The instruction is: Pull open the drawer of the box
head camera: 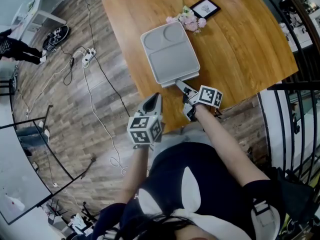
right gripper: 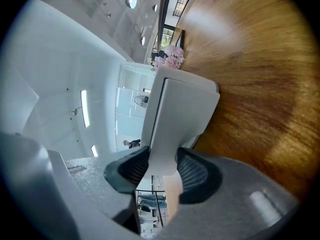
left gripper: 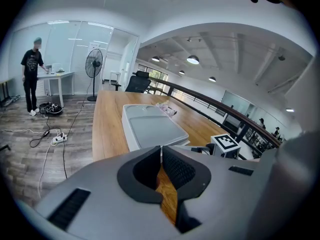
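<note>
**A:** What is shown in the head view?

**B:** A flat, pale grey box [head camera: 169, 54] of smooth plastic, with rounded corners and a moulded lid, is laid on a warm brown wooden table [head camera: 250, 39] with clear grain. Its drawer front [head camera: 186, 77] is seen as a narrow lip at the near end. The right gripper [head camera: 181, 86] is set on that lip. The left gripper [head camera: 155, 98] is held off the table's edge, apart from the box. A cube of black-and-white square markers is carried on each.

**A:** And round about?

**B:** A bunch of pink flowers [head camera: 188, 20] is laid at the box's far end, with a small black-framed picture [head camera: 205, 7] just beside it. The print on it is too small to be read. A white power strip [head camera: 88, 56] and cables are strewn on the grey plank floor, and a black metal railing [head camera: 295, 99] is seen at the right.

**A:** The left gripper view?

**B:** The dark ribbed pads [left gripper: 175, 166] are closed tip to tip, with nothing held. The box [left gripper: 150, 129] is seen ahead. A standing fan [left gripper: 95, 61], a black office chair [left gripper: 138, 82] and a person [left gripper: 32, 74] in dark clothes are seen far behind.

**A:** The right gripper view?

**B:** The drawer front [right gripper: 162, 154] is clamped between both ribbed pads [right gripper: 195, 171].
</note>
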Motion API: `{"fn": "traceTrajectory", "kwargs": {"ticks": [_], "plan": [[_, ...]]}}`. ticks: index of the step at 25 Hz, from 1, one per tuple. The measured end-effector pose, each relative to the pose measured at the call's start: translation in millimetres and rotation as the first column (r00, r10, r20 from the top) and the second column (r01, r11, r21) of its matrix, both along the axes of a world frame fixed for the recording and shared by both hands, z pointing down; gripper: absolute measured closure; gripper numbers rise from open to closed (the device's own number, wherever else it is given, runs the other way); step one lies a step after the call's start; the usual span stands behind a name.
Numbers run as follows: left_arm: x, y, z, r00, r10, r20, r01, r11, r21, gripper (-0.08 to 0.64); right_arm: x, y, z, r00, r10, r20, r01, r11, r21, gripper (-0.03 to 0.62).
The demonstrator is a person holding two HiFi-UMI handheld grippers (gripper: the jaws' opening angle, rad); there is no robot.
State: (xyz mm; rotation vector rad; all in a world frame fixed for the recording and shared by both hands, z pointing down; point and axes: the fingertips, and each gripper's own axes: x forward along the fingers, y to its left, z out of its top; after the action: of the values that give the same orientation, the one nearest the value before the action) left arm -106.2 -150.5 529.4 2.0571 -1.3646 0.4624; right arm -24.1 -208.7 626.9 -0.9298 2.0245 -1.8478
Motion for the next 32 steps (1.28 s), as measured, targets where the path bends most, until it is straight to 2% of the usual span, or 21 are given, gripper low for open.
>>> {"fn": "traceTrajectory", "kwargs": {"ticks": [8, 32], "plan": [[-2.9, 6.1, 0.3, 1.0, -0.016, -0.006, 0.016, 1.0, -0.003, 0.534, 0.9, 2.8, -0.7, 1.0, 0.015, 0.028, -0.015, 1.0, -0.013, 0.425], [-9.8, 14.8, 4.0, 0.999, -0.037, -0.024, 0.037, 0.999, -0.008, 0.534, 0.2, 12.3, -0.8, 1.0, 0.014, 0.008, -0.013, 1.0, -0.027, 0.425]]}}
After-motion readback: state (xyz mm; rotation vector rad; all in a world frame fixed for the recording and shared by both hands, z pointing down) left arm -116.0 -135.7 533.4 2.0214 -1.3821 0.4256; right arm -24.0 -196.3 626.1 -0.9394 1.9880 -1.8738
